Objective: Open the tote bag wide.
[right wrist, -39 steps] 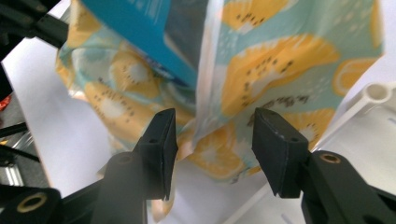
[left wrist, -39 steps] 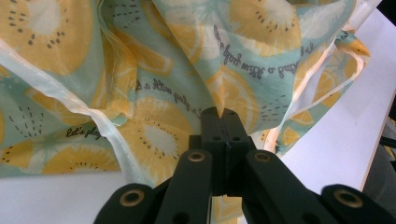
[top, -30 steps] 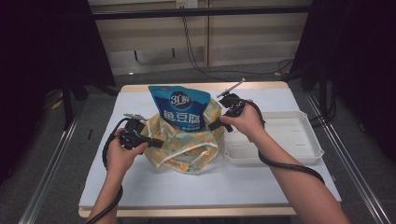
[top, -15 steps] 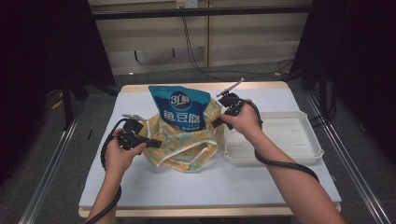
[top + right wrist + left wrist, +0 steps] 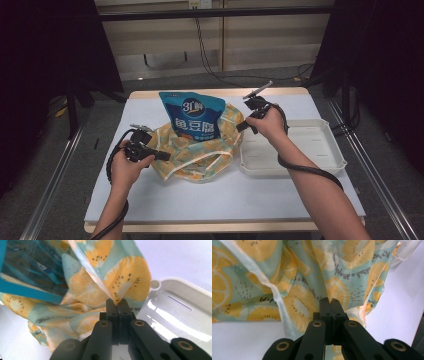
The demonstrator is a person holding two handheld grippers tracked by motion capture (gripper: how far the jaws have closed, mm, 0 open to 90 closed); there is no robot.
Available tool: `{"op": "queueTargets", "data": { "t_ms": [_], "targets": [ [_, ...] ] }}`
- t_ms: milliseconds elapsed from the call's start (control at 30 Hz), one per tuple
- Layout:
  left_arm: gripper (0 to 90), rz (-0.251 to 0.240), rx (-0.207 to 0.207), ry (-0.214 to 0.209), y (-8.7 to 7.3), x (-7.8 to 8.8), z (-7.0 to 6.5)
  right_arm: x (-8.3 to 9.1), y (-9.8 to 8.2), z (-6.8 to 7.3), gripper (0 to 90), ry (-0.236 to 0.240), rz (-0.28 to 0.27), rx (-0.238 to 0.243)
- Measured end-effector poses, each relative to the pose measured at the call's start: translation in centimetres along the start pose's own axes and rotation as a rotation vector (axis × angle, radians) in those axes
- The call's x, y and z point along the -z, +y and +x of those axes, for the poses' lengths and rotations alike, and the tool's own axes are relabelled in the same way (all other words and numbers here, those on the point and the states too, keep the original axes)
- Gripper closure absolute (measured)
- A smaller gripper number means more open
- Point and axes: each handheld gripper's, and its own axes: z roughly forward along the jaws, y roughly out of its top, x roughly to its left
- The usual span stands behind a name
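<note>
Nearest the person, the left gripper sits at the near-left side of the lemon-print bag; in the left gripper view its jaws are pressed together on a fold of the bag's fabric, the cloth rising straight from between the tips. The bag lies slumped on the white table cover, a little left of centre, with its mouth pulled open between the two hands.

Further back, a blue snack pouch stands upright inside the bag, its top well above the bag's rim (Chinese lettering on its front). The right gripper holds the far-right edge of the bag; its jaws have just been closing, and in the right gripper view they are clamped on the bag's hem, with the pouch showing just behind the fabric.

Right of the bag, touching or nearly touching it, lies a shallow white tray.
</note>
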Motion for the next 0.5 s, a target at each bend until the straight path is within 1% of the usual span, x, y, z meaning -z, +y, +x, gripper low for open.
{"op": "queueTargets", "data": {
  "t_ms": [33,67,100,133,200,267,300,333,400,433,467,500],
  "targets": [
    [90.0,0.010,-0.009,0.006,0.0,0.0,0.2,0.0,0.0,-0.2,90.0,-0.007,0.003,-0.010],
    [90.0,0.010,-0.001,0.011,-0.1,0.0,0.2,-0.1,0.0,-0.4,90.0,-0.002,-0.002,-0.001],
    [90.0,0.012,0.001,0.013,-0.2,0.0,0.3,-0.1,0.0,-0.6,90.0,-0.008,0.001,-0.008],
    [90.0,0.012,0.006,0.012,-0.3,0.0,0.4,-0.2,0.0,-0.8,90.0,-0.002,0.001,-0.018],
    [90.0,0.015,0.014,0.015,-0.4,-0.1,0.6,-0.3,-0.1,-1.2,90.0,-0.006,-0.001,-0.013],
    [90.0,0.031,0.003,0.018,-0.5,-0.1,0.8,-0.4,-0.1,-1.4,90.0,-0.011,0.001,-0.025],
    [90.0,0.023,0.015,0.015,-0.6,-0.1,0.8,-0.4,-0.1,-1.5,90.0,-0.008,0.001,-0.035],
    [90.0,0.030,0.010,0.014,-0.7,-0.1,0.9,-0.4,-0.1,-1.6,90.0,-0.012,0.003,-0.038],
    [90.0,0.028,0.026,0.014,-0.8,-0.2,0.9,-0.5,-0.3,-1.8,90.0,-0.011,0.007,-0.038],
    [90.0,0.036,0.017,0.015,-0.9,-0.2,1.0,-0.5,-0.3,-1.9,90.0,-0.013,0.007,-0.040],
    [90.0,0.030,0.033,0.012,-1.0,-0.2,0.9,-0.4,-0.3,-1.9,90.0,-0.014,0.005,-0.044],
    [90.0,0.035,0.029,0.013,-1.0,-0.2,1.0,-0.4,-0.3,-1.9,90.0,-0.008,0.004,-0.044]
  ]
}}
